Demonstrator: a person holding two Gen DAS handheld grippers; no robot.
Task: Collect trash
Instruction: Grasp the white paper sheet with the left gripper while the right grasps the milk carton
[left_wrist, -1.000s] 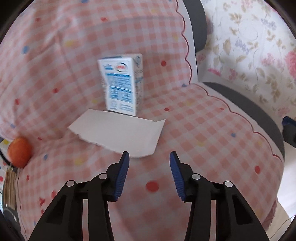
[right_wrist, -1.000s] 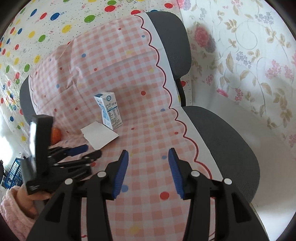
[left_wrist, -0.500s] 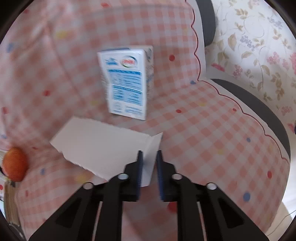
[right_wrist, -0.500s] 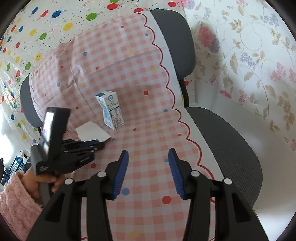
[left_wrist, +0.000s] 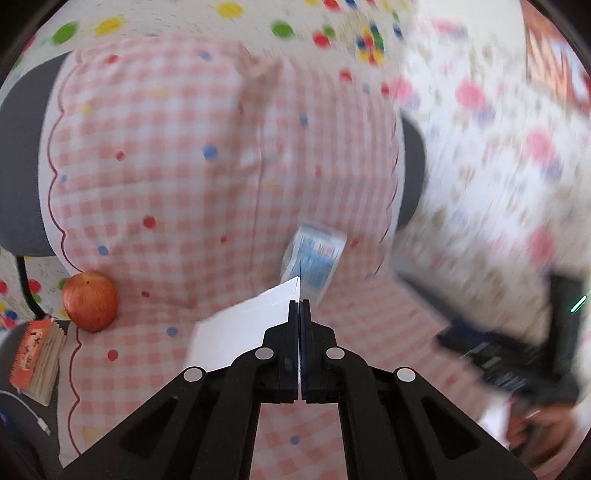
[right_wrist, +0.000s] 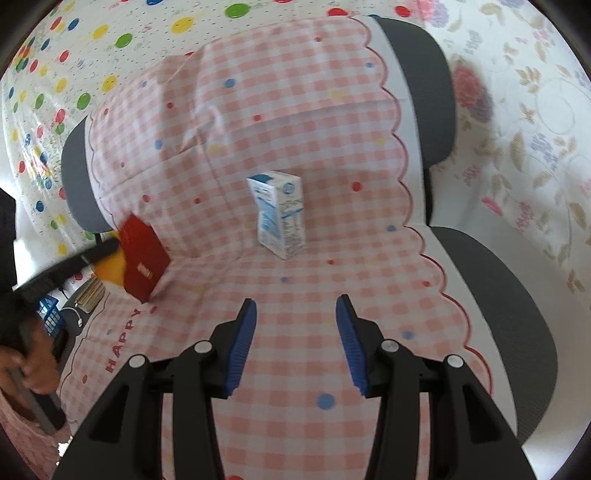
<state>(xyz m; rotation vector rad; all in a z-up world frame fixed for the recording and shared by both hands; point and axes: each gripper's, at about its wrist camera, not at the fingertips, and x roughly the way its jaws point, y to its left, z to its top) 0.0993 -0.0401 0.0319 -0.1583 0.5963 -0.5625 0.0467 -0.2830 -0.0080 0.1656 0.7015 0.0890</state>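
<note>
**Left claw clamped on the flat card; carton stands alone on the seat**

The card (left_wrist: 243, 325) is in my left gripper (left_wrist: 299, 306). My jaws have just been closing and now stand fully together, with the card's edge pinched between the pads and showing as a thin white line in the seam. From my left wrist camera the card shows its white face and fans out to the left of the jaws. From my right wrist camera the same card (right_wrist: 144, 258) shows a red face with a small light mark, tilted on edge, at the left side of the chair, near where seat and backrest meet. Whether its lower corner touches the cover I cannot tell.

The milk carton (right_wrist: 279, 214), white with blue print, stands upright on the seat just in front of the backrest, well apart from the card and untouched. In my left view it is blurred (left_wrist: 317, 262) just beyond the card's tip.

My right gripper (right_wrist: 295, 332) is about half open with nothing between its blue pads (right_wrist: 242, 343). It hangs above the seat, short of the carton.

Both items belong to an office chair (right_wrist: 517, 325) draped in a pink checked cover (right_wrist: 332, 110) with coloured dots. An apple (left_wrist: 89, 301) sits at the cover's left edge. Beside the chair, lower left, lies a worn book (left_wrist: 37, 358) with an orange cover, and a white cable (left_wrist: 33, 413) near it. Spotted and floral sheets hang behind the chair.
</note>
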